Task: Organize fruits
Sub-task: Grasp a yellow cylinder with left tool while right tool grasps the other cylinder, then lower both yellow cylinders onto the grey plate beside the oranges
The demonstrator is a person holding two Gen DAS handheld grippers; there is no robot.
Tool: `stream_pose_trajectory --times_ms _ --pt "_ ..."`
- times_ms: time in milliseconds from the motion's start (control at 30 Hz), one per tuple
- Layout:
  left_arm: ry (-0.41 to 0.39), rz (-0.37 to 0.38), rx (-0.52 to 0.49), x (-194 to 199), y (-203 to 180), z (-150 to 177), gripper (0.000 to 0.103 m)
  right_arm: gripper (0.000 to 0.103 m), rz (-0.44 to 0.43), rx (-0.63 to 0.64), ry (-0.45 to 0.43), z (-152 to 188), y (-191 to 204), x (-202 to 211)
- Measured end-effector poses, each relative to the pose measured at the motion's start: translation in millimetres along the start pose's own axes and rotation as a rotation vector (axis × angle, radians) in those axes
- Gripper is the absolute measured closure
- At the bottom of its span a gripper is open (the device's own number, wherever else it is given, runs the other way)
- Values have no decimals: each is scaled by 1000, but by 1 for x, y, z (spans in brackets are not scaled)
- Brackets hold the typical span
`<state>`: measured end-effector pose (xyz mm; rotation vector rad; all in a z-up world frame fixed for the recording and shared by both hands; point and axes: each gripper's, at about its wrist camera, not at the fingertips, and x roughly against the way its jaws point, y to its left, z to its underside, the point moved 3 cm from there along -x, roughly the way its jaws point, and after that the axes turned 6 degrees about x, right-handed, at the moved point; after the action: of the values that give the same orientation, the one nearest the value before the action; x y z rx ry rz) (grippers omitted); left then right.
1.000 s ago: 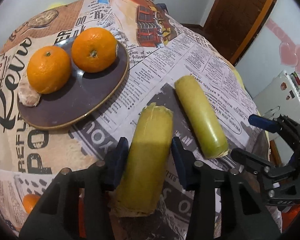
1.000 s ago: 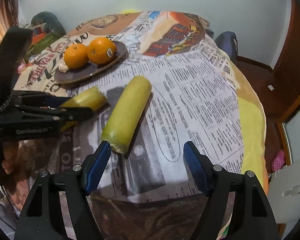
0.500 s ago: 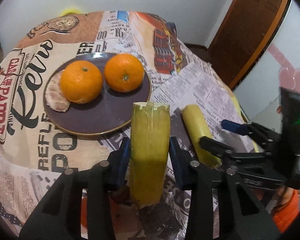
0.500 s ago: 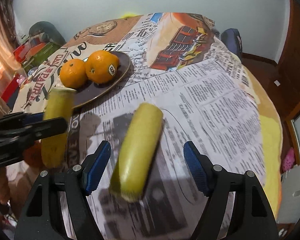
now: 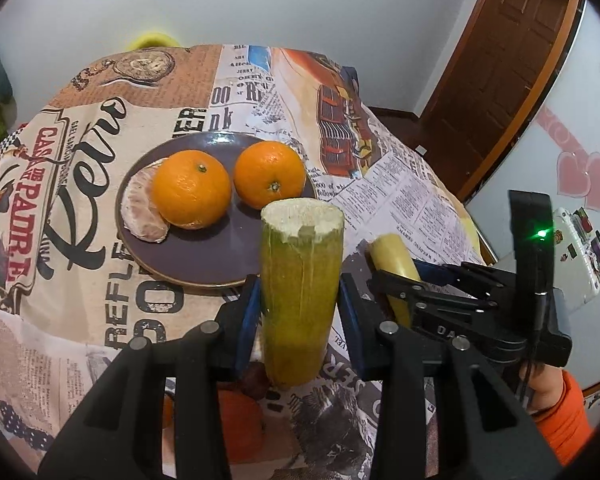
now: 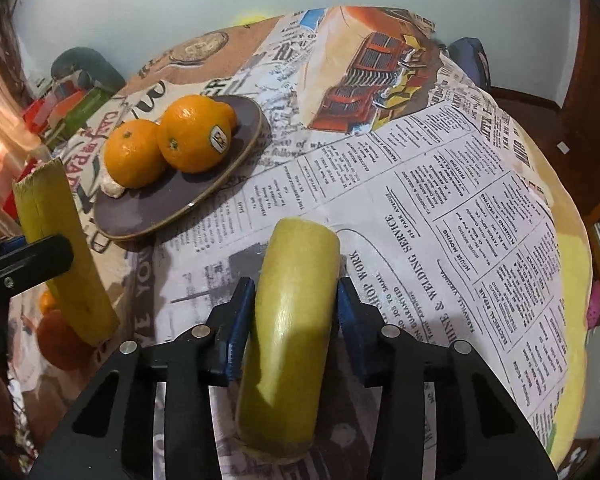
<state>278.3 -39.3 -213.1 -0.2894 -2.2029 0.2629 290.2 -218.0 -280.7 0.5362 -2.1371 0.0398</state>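
Left gripper (image 5: pixel 300 312): jaws clamped on a yellow-green cut stalk piece (image 5: pixel 300 288), blue pads pressing both sides. Piece stands near upright, rough cut end up, lifted off the desk (image 5: pixel 80 312). Its top overlaps the 5 o'clock rim of the dark plate (image 5: pixel 204 256) in the left wrist view.

Right gripper (image 6: pixel 296 320): jaws have just been closing and now pinch the second stalk piece (image 6: pixel 292 336). Pads touch both flanks. That piece points toward 12 o'clock in the right wrist view, smooth rounded end far. Its near end sits against the newsprint-pattern cloth (image 6: pixel 460 240).

Plate sits at 10 o'clock from the right gripper. It holds two whole oranges (image 5: pixel 192 188), touching or nearly so; the one at right (image 6: pixel 196 138) carries a sticker. A peeled orange segment cluster (image 5: pixel 144 216) lies at the plate's 9 o'clock edge, against the left orange.

Another orange (image 5: pixel 240 424) shows low, under the left gripper, partly hidden; whether it is on the desk or below I cannot tell.

Orange sleeve (image 5: pixel 564 424) and hand (image 5: pixel 540 384) behind the right gripper, at 4 o'clock in the left wrist view. Wooden door (image 5: pixel 500 80) at 2 o'clock.
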Motion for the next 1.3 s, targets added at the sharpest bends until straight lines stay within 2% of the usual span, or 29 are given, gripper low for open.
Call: stream_pose_trajectory --times_ms 300,667,933,1300 --pt "-78 -15 31 33 12 -11 66 68 -2 59 -121 -16 18 40" --pt "-166 -69 58 69 37 -27 66 69 -33 107 -194 -42 44 56" --pt "-172 -86 88 67 56 -35 66 69 -46 146 -207 -55 62 54" --pt "-128 -106 116 32 70 -45 66 69 -74 179 -178 -69 81 31"
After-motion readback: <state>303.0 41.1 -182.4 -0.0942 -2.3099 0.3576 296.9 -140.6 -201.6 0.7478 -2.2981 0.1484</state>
